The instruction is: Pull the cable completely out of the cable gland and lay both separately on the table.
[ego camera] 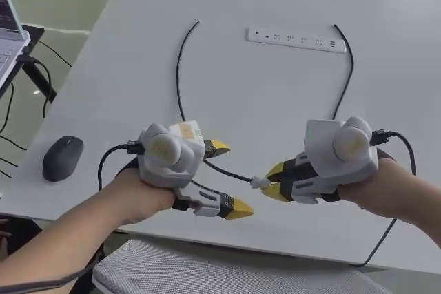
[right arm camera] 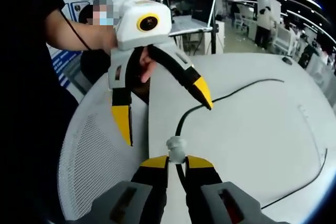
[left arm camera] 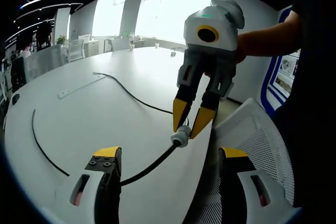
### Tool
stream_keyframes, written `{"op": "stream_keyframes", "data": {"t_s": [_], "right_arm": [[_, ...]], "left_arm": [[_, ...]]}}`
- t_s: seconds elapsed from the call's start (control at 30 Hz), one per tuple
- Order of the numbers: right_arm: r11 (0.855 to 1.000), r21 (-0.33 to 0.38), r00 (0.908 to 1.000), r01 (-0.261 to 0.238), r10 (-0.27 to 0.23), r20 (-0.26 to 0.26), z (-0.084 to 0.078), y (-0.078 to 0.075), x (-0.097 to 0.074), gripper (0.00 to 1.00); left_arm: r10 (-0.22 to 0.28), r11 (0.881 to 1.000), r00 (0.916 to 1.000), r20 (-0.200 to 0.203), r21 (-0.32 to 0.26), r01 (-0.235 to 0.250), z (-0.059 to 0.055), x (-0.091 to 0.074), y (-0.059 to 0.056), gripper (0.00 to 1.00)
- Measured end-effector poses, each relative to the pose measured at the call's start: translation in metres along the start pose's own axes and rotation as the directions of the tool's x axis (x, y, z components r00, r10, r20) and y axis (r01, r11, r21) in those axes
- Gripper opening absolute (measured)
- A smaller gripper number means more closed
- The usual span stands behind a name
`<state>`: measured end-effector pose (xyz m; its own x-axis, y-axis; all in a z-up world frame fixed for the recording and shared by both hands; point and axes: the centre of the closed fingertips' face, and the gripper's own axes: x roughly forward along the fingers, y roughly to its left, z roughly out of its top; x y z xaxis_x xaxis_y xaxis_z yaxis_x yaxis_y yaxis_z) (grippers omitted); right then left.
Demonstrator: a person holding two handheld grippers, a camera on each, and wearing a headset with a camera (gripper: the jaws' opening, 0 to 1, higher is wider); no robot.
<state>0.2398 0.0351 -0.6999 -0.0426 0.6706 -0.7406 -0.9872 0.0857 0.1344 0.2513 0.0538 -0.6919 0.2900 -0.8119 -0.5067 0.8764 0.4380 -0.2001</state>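
A small white cable gland (ego camera: 259, 182) sits on the end of a thin black cable (ego camera: 178, 80) that curves away across the white table (ego camera: 275, 94). My right gripper (ego camera: 270, 182) is shut on the cable gland (right arm camera: 176, 149), which pokes out just past its yellow fingertips (right arm camera: 156, 162). My left gripper (ego camera: 230, 178) is open, one jaw on each side of the cable (left arm camera: 149, 167) a little behind the gland (left arm camera: 181, 138), touching nothing. From the left gripper view the right gripper (left arm camera: 191, 124) faces me; from the right gripper view the left gripper (right arm camera: 165, 115) stands spread wide.
A white power strip (ego camera: 296, 39) with its own black cord (ego camera: 350, 67) lies at the back of the table. A dark mouse (ego camera: 63, 158) rests near the left edge, beside a laptop (ego camera: 7, 32). A grey mesh chair (ego camera: 207, 273) is below the table's front edge.
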Motion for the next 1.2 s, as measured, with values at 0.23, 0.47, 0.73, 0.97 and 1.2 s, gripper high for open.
{"op": "stream_keyframes", "data": {"t_s": [0.23,0.47,0.73,0.97,1.2], "right_arm": [[0.999,-0.034,0.9997,0.001,0.000,0.023,0.003,0.003,-0.008,0.06],[0.998,-0.069,0.9994,-0.003,0.005,0.034,0.004,0.004,-0.011,0.06],[0.996,-0.092,0.9991,-0.011,0.014,0.041,0.004,0.004,-0.012,0.06],[0.995,-0.098,0.9984,-0.018,0.023,0.051,0.005,0.002,-0.013,0.06],[0.993,-0.116,0.9977,-0.027,0.034,0.059,0.005,0.002,-0.013,0.06]], "left_arm": [[-0.029,0.999,0.9996,0.003,-0.013,0.029,0.002,0.005,-0.004,0.68],[-0.056,0.998,0.9980,0.028,-0.010,0.057,0.008,0.007,-0.007,0.59],[-0.099,0.995,0.9948,0.019,0.012,0.099,0.006,0.013,-0.013,0.47],[-0.117,0.993,0.9918,0.052,0.013,0.117,0.012,0.015,-0.014,0.38],[-0.146,0.989,0.9880,0.051,0.014,0.145,0.010,0.018,-0.017,0.31]]}}
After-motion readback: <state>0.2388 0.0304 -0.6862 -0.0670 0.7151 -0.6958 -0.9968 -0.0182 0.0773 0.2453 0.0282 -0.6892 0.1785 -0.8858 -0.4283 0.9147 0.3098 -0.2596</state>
